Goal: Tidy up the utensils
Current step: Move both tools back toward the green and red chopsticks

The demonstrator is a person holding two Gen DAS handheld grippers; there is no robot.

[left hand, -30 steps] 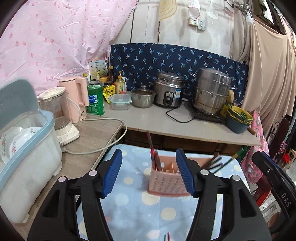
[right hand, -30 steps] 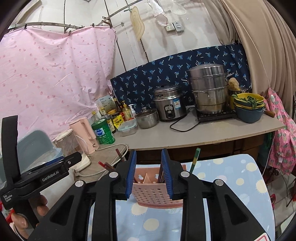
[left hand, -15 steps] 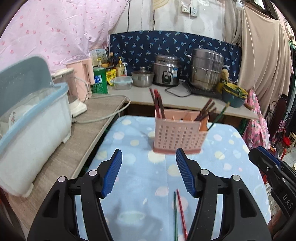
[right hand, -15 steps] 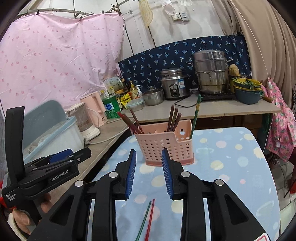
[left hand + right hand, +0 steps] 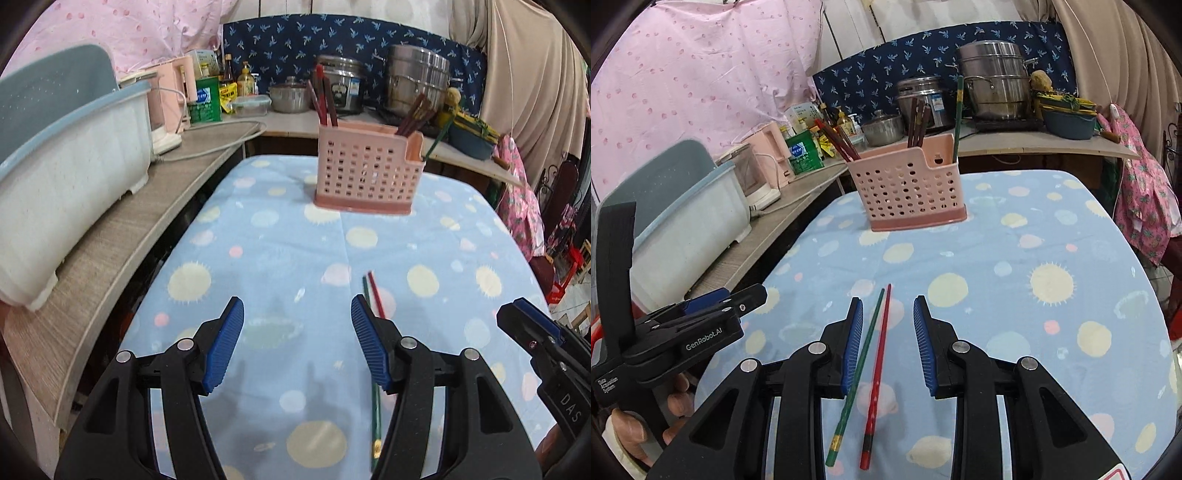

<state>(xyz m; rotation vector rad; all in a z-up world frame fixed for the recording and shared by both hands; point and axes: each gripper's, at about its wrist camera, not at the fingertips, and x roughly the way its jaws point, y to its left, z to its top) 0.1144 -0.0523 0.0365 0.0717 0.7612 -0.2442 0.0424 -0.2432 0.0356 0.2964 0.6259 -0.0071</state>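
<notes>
A pink perforated utensil basket (image 5: 908, 184) stands at the far end of the blue dotted tablecloth (image 5: 1015, 295), also in the left wrist view (image 5: 365, 173). It holds several dark red chopsticks and one green one. A green chopstick (image 5: 857, 373) and a red chopstick (image 5: 877, 373) lie side by side on the cloth between my right gripper's open fingers. My right gripper (image 5: 888, 341) is open just above them. My left gripper (image 5: 297, 343) is open and empty over the cloth, left of the same pair (image 5: 373, 295).
A white and blue dish bin (image 5: 62, 162) sits on the wooden counter (image 5: 122, 251) to the left. A kettle, bottles, a rice cooker (image 5: 923, 99) and steel pots (image 5: 993, 77) stand on the back counter. My left gripper also shows in the right wrist view (image 5: 713, 314).
Both grippers have pulled back from the basket and tilted down toward the near end of the cloth. The right gripper has opened wider and now straddles the two loose chopsticks.
</notes>
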